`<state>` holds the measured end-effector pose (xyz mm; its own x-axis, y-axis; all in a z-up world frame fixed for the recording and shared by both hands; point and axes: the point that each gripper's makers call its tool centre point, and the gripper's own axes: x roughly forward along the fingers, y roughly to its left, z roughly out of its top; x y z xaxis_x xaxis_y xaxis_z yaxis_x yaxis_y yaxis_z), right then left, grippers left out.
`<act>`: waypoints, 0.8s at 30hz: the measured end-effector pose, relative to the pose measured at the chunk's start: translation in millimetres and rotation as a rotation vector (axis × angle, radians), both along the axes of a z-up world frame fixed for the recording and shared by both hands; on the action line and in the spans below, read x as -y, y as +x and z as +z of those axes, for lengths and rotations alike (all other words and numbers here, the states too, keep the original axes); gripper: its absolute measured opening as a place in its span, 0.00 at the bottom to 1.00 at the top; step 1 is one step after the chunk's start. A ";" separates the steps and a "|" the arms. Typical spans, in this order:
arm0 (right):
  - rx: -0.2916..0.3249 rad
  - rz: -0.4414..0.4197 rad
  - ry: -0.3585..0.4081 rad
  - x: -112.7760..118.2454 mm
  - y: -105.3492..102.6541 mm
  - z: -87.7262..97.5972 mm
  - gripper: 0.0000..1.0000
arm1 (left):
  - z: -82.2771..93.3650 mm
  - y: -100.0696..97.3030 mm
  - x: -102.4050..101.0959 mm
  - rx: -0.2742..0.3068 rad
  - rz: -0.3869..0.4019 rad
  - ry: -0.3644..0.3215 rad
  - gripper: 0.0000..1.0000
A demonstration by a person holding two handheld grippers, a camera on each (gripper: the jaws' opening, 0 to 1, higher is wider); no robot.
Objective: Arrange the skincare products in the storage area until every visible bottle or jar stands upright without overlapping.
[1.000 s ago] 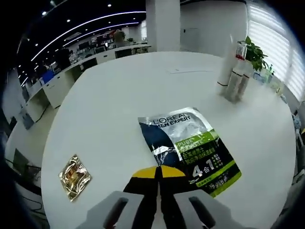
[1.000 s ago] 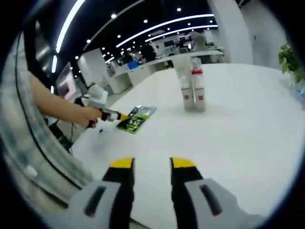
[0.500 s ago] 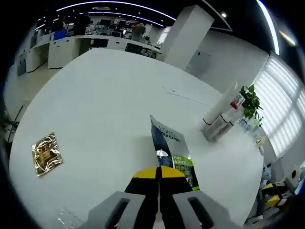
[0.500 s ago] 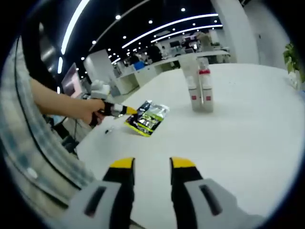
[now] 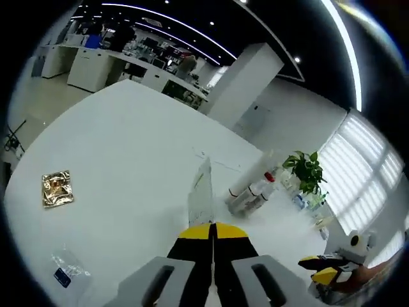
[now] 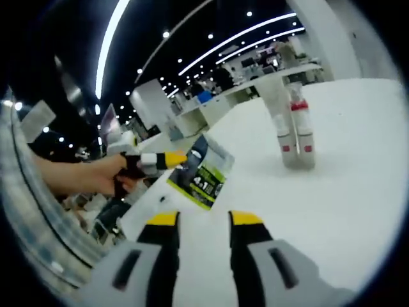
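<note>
— Jaws first: what is the left gripper [image 5: 213, 231] doing in its own view?

— Clamped on the bottom edge of the sachet [image 5: 200, 195]. The yellow tips are pressed together with the pack pinched between them. A second ago that sachet lay flat on the table [image 5: 128, 147], printed face up; now it is raised off it and turned almost edge-on, so I see little more than a thin sliver.

— And the bottles?

— 2 bottles [image 5: 250, 192] stand close together beyond the sachet, toward the plant [image 5: 305, 171]. A gold packet [image 5: 56, 188] lies on the table well apart from the sachet on the other side, and a clear packet [image 5: 67, 273] lies nearer the camera than that. The other gripper [image 5: 323, 271] shows at the lower edge, a hand behind it.

— Right gripper view?

— The right gripper [image 6: 204, 220] has its jaws apart, nothing between them, hanging over the table [image 6: 358, 185]. Off to one side a hand [image 6: 105, 176] holds the left gripper [image 6: 167, 158] with the sachet [image 6: 203, 170] lifted, green label facing this camera. The 2 bottles [image 6: 293, 131] stand upright, touching or nearly so, well apart from the sachet.

— What does the lift mean for the task?

— I judge the sachet is being carried toward the bottles. It still has to be set down beside them without overlapping, and a soft pack may not stand alone.
</note>
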<state>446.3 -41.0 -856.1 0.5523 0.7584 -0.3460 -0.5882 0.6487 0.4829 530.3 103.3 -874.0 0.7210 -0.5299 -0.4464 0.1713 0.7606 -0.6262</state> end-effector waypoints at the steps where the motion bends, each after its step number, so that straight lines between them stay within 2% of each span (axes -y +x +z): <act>1: -0.011 0.008 0.012 -2.3 2.0 -0.3 0.28 | 2.8 -3.4 0.5 0.006 0.009 -0.022 0.00; 3: -0.015 0.020 0.025 -5.5 4.9 0.5 0.28 | 6.2 -10.7 -1.3 0.012 0.018 -0.029 0.00; 5: -0.056 0.041 0.054 -12.2 6.3 0.2 0.30 | 9.6 -17.8 -2.7 0.014 0.031 -0.036 0.00; 7: -0.050 0.071 0.051 -19.3 6.3 2.5 0.33 | 10.9 -21.5 -7.8 0.022 0.055 -0.033 0.00; 9: -0.054 0.094 0.071 -26.5 5.4 6.5 0.33 | 20.4 -26.9 -7.5 0.029 0.106 -0.112 0.00; 11: -0.064 0.104 0.093 -31.4 6.5 7.9 0.36 | 24.0 -32.1 -7.2 0.038 0.108 -0.116 0.00; 12: -0.070 0.105 0.106 -33.1 7.0 8.8 0.37 | 28.7 -35.5 -4.9 0.040 0.117 -0.141 0.00; 15: -0.104 0.096 0.168 -38.0 8.3 13.6 0.43 | 37.9 -42.4 0.0 0.051 0.108 -0.164 0.00; 17: -0.153 0.084 0.229 -41.5 8.0 15.2 0.52 | 47.6 -46.4 3.3 0.058 0.107 -0.208 0.00; 18: -0.143 0.083 0.249 -42.2 8.4 17.7 0.54 | 52.6 -48.7 5.1 0.062 0.102 -0.221 0.00; 21: -0.196 0.065 0.325 -43.0 5.7 20.4 0.60 | 65.8 -52.3 10.3 0.079 0.079 -0.238 0.00; 24: -0.238 0.045 0.361 -40.6 4.7 17.2 0.67 | 89.0 -55.3 18.1 0.116 0.050 -0.297 0.00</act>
<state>451.0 -0.4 -838.9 0.4527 0.8758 -0.1676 -0.4573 0.3894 0.7996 475.1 85.2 -785.0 0.7868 -0.5870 -0.1905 0.2217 0.5568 -0.8005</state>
